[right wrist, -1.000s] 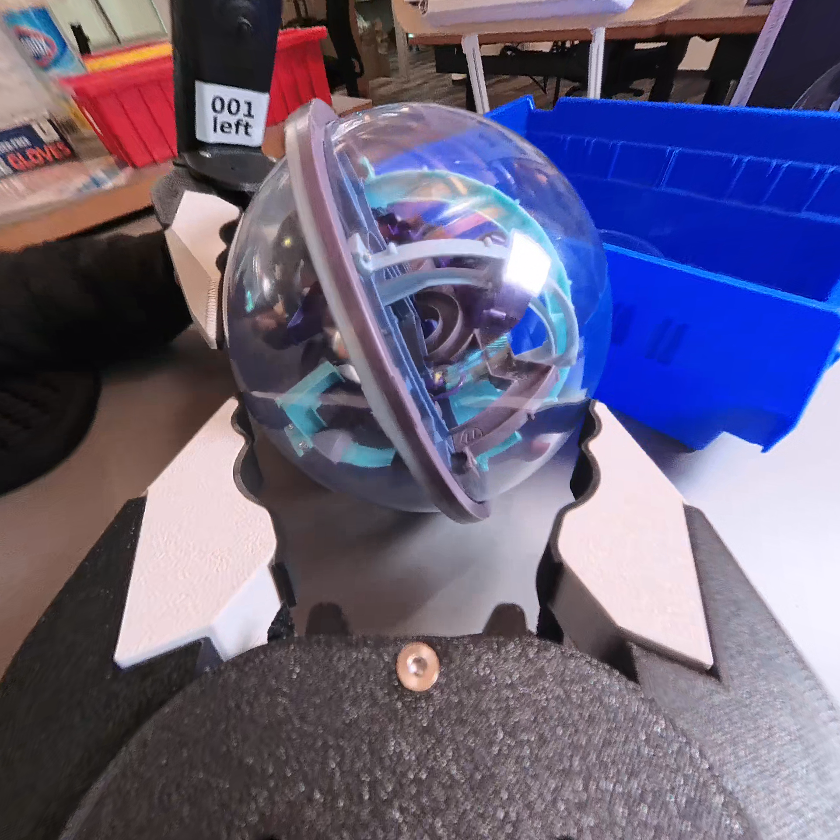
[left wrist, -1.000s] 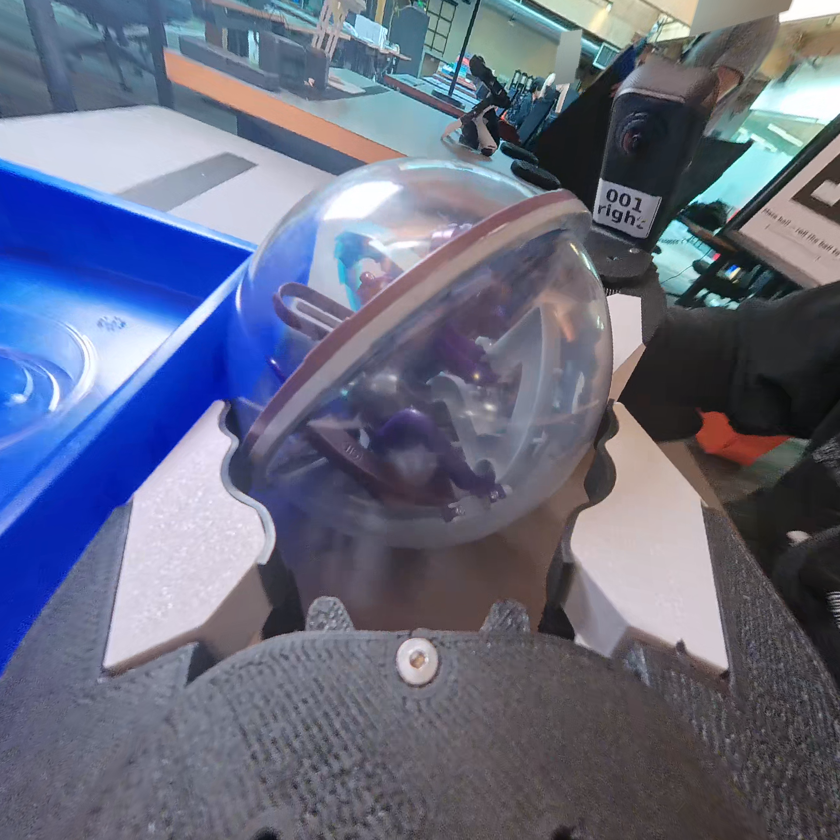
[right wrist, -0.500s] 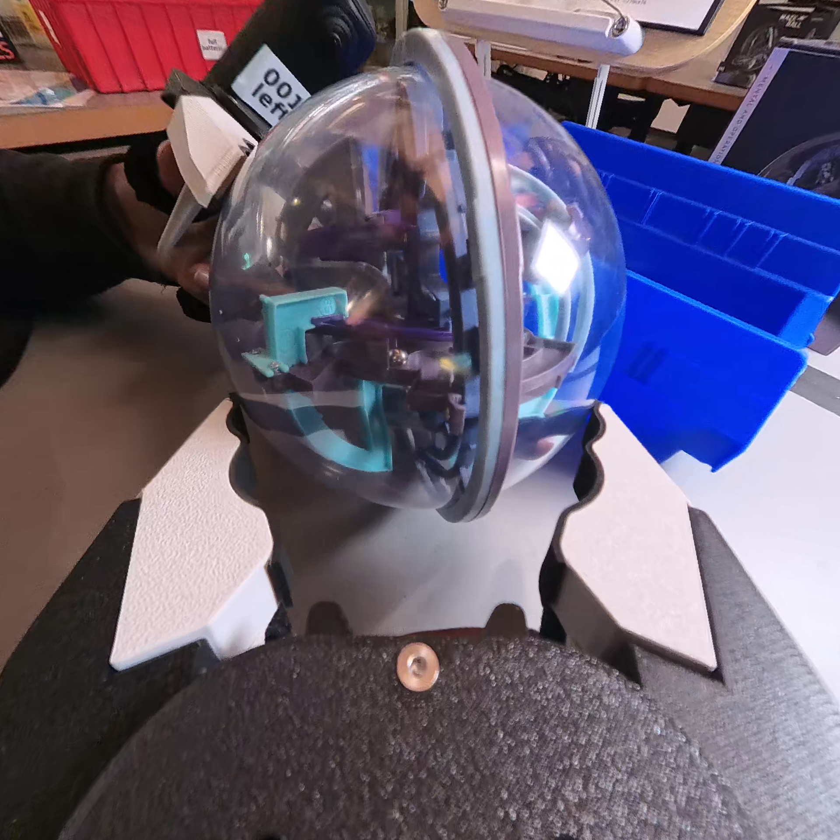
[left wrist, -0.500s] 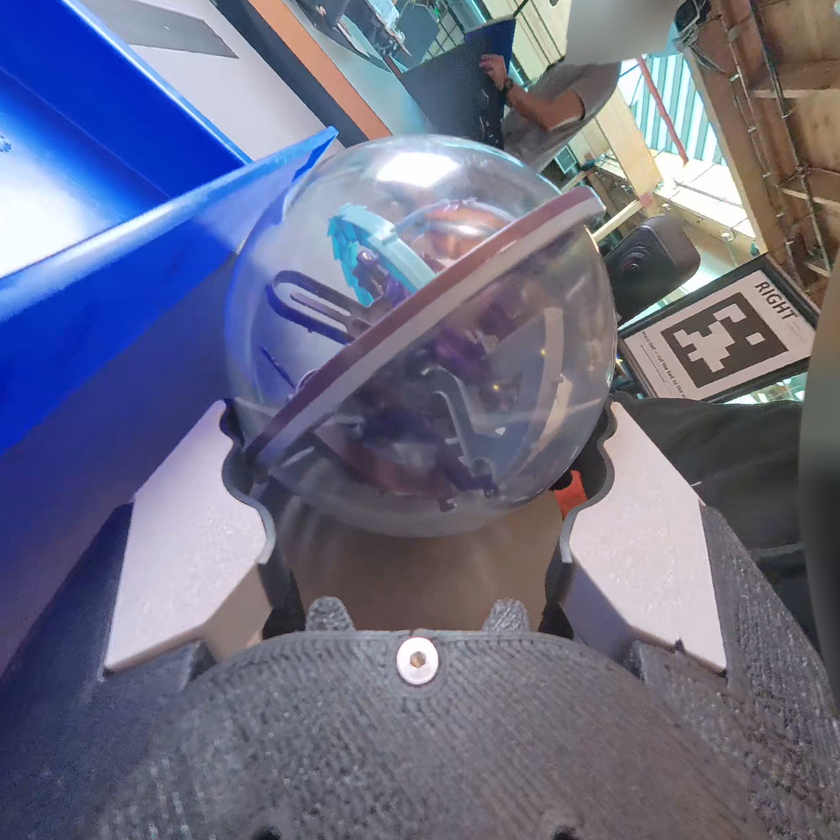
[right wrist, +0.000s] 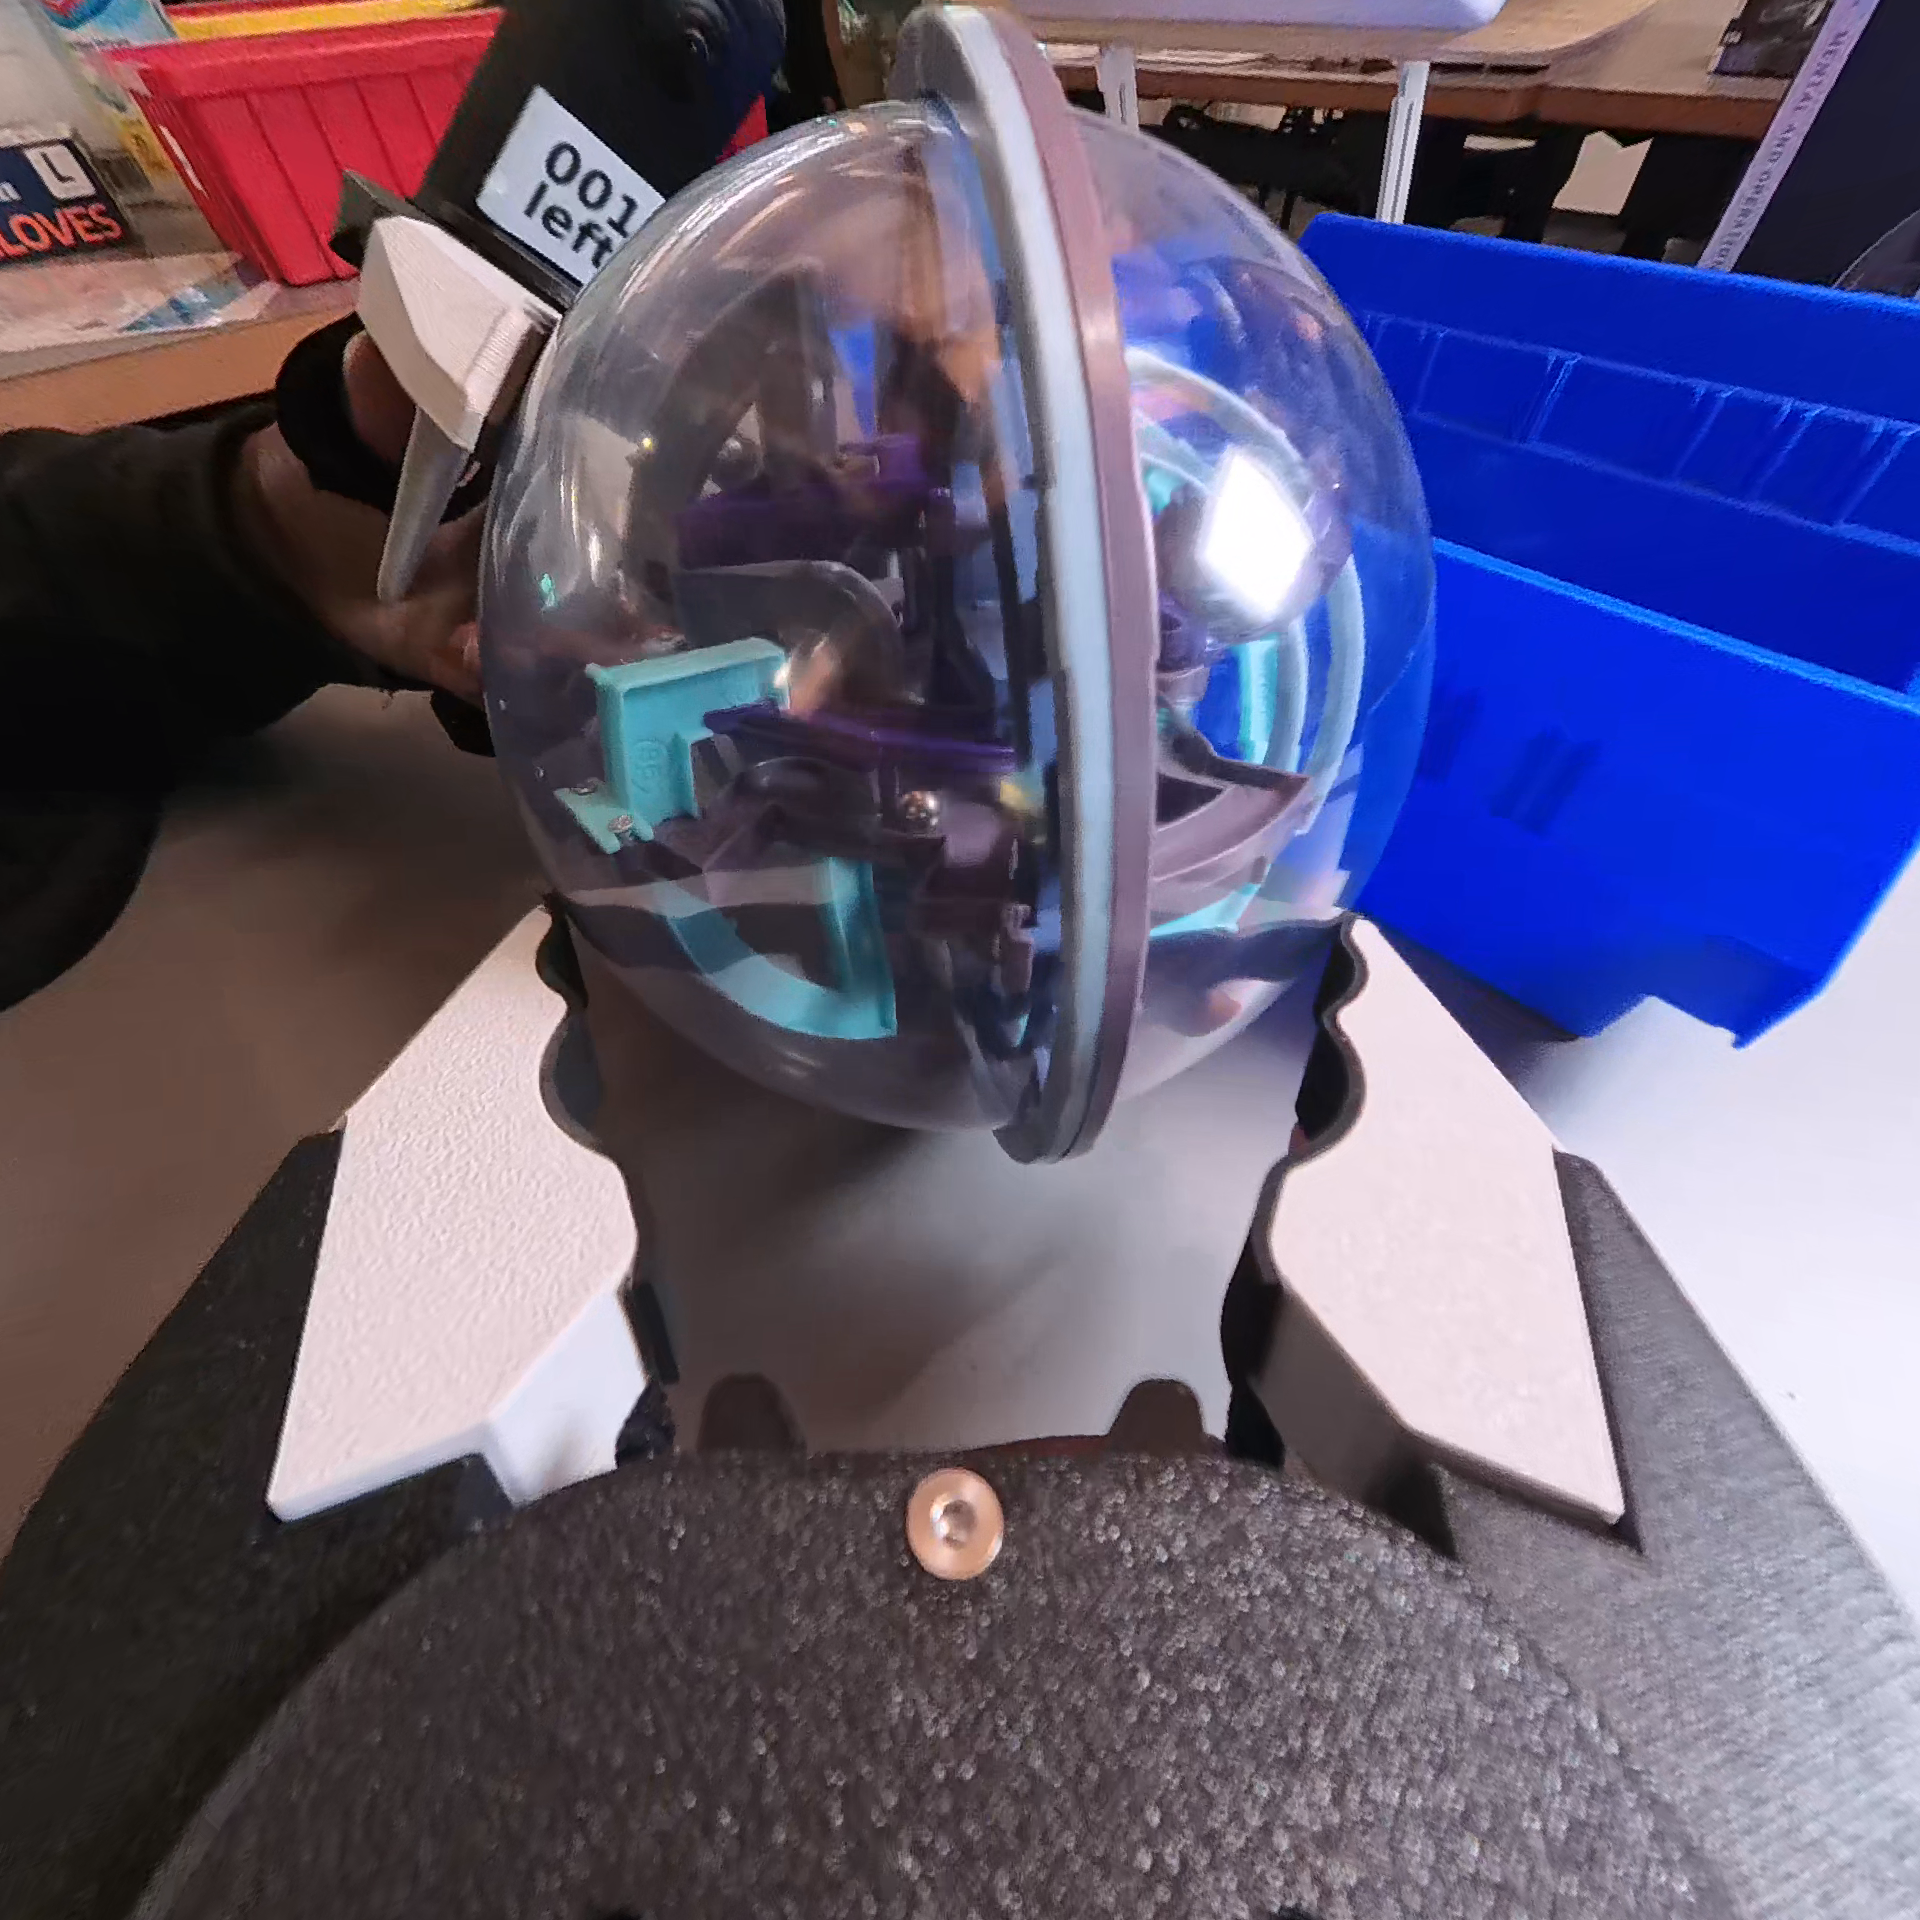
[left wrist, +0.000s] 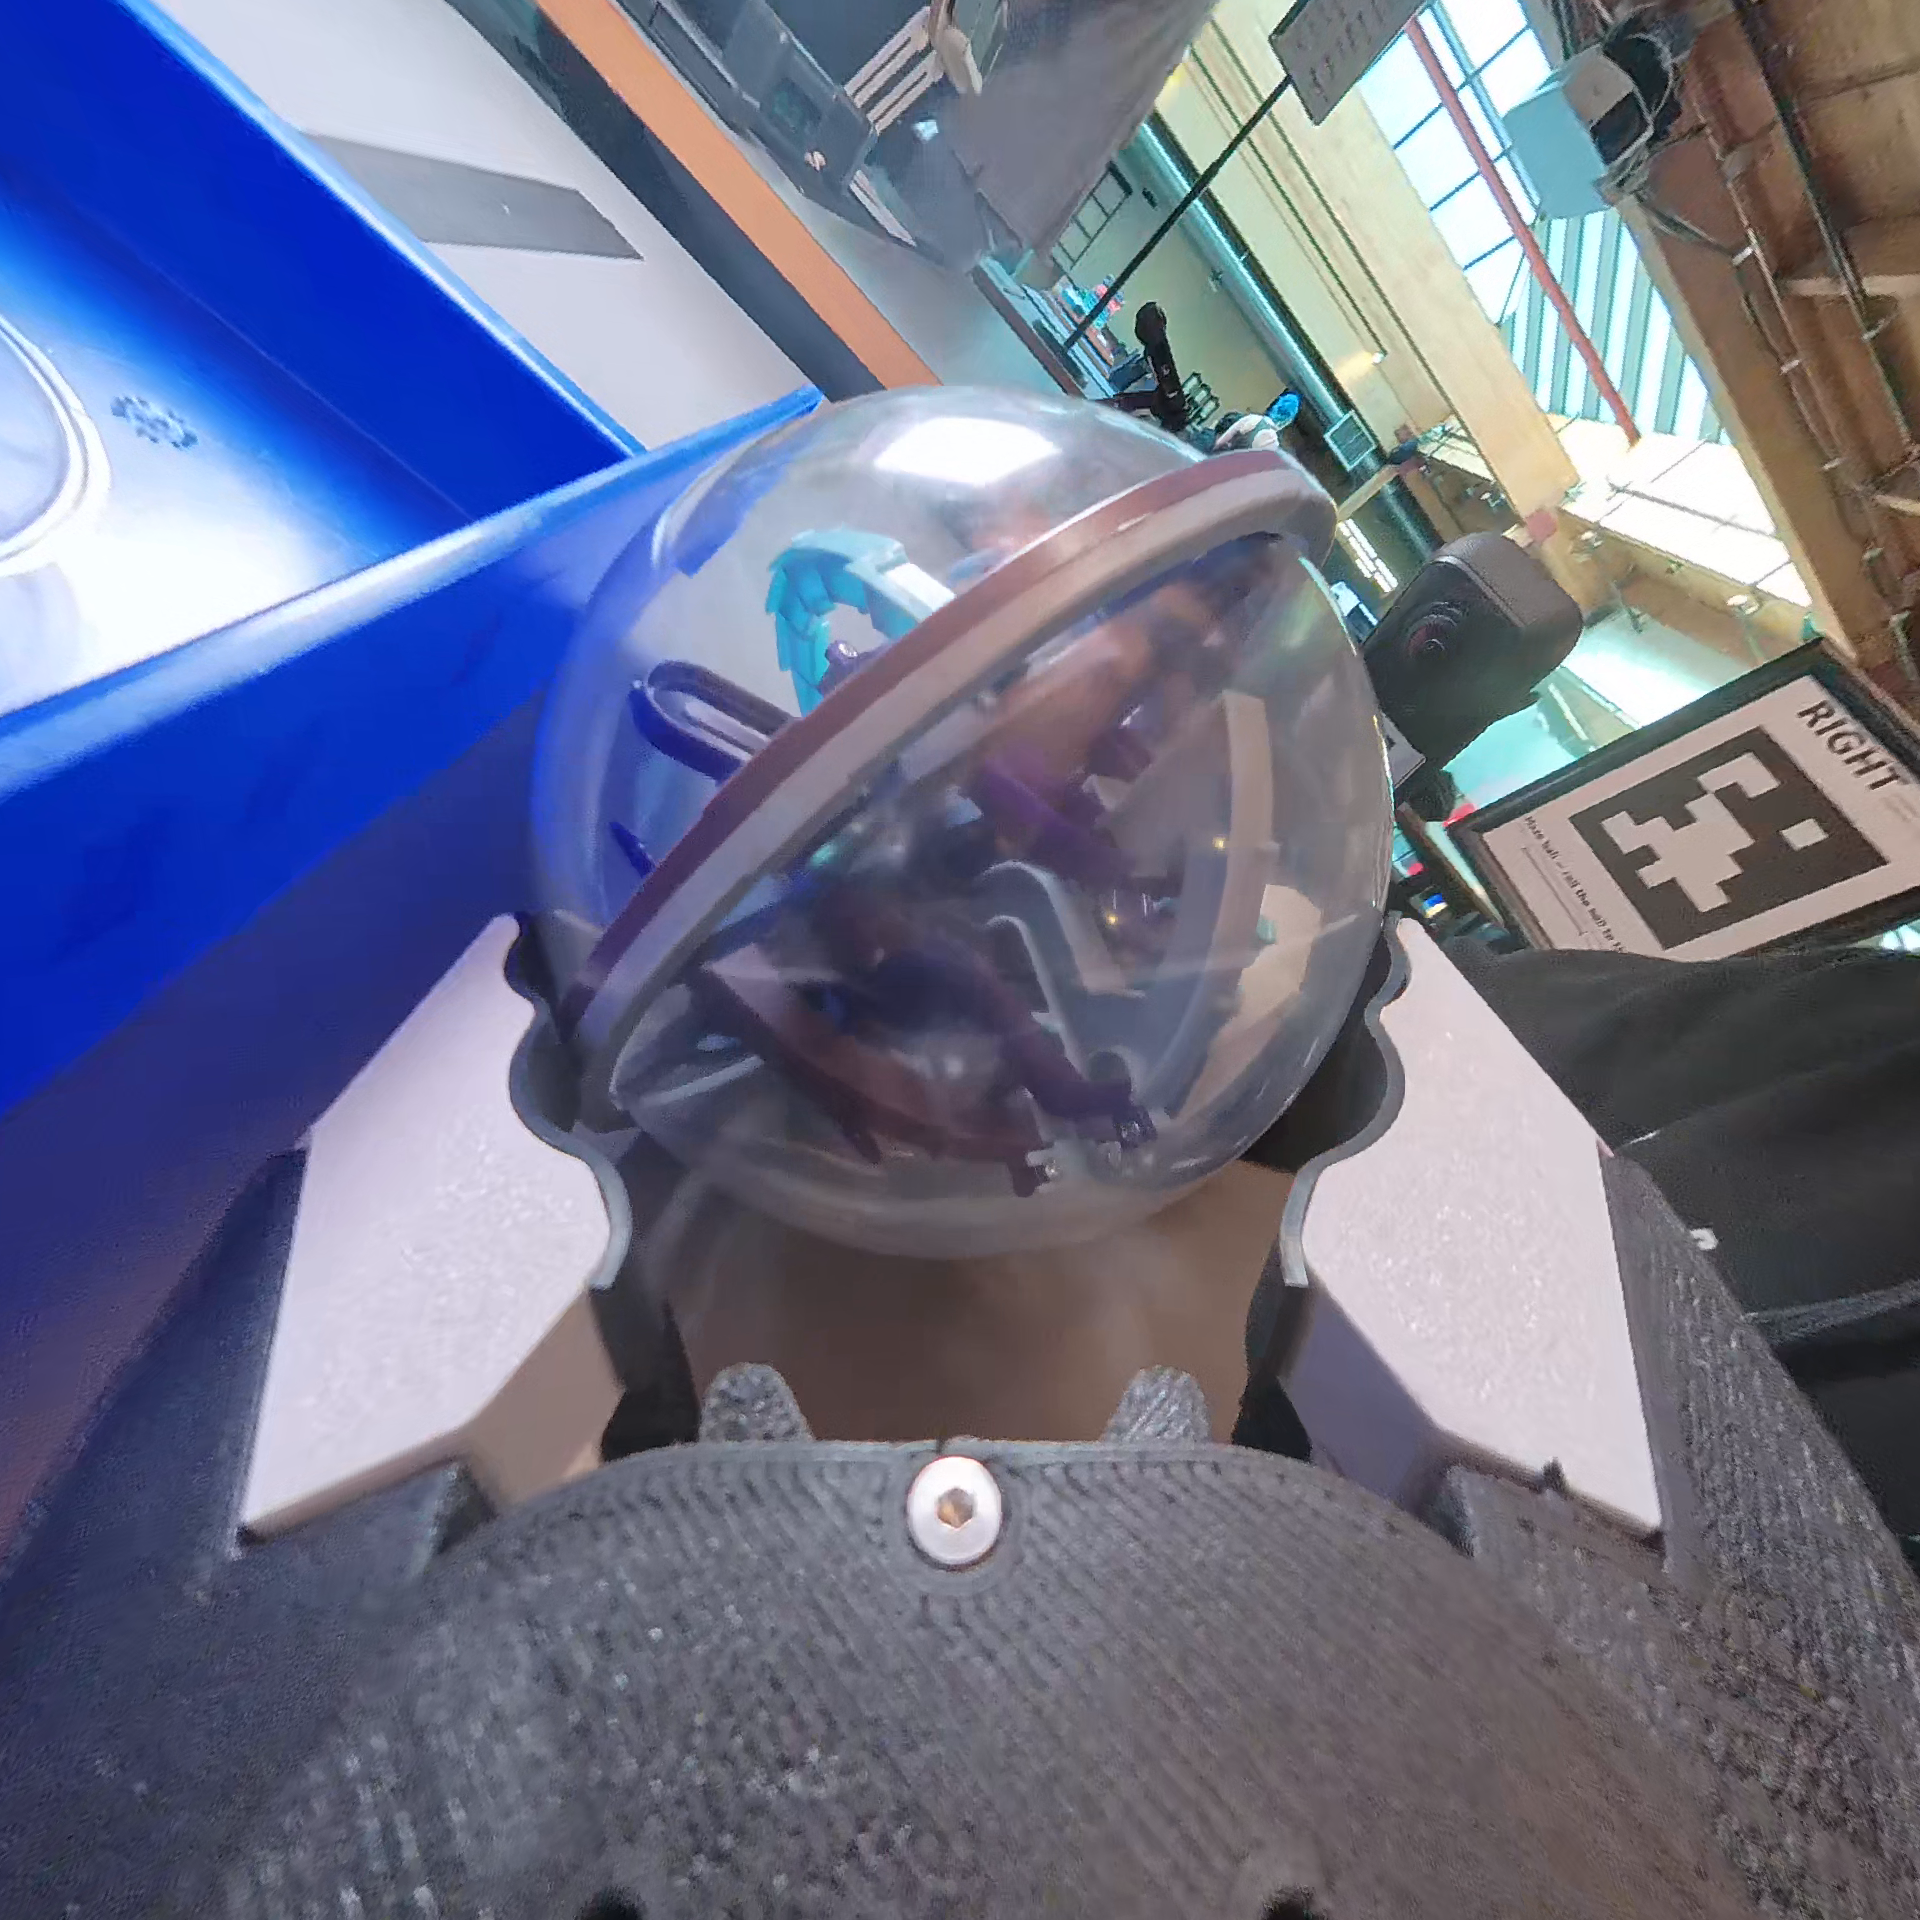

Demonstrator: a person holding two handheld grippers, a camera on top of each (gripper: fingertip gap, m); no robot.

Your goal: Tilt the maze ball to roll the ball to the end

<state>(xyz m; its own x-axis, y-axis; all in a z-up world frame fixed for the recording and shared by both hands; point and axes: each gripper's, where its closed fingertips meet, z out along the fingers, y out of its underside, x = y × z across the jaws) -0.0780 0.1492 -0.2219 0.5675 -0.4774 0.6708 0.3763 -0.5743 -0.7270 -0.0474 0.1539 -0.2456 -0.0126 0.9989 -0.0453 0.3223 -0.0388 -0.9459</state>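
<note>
Maze ball (left wrist: 966,810) clamped between fingers of left gripper (left wrist: 961,1049) and right gripper (right wrist: 951,997) – both closed on it, seam ring tilted; small steel ball (right wrist: 914,808) inside; blue bin (right wrist: 1662,623) beside

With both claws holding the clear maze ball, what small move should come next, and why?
Probably a slow, slight tilt, keeping both grips. The small steel ball sits on a dark purple track beside the grey seam ring inside the maze ball, so a gentle roll should carry it along without dropping it. The left claw and right claw each cradle the sphere's sides. Which way the track leads is unclear.
</note>
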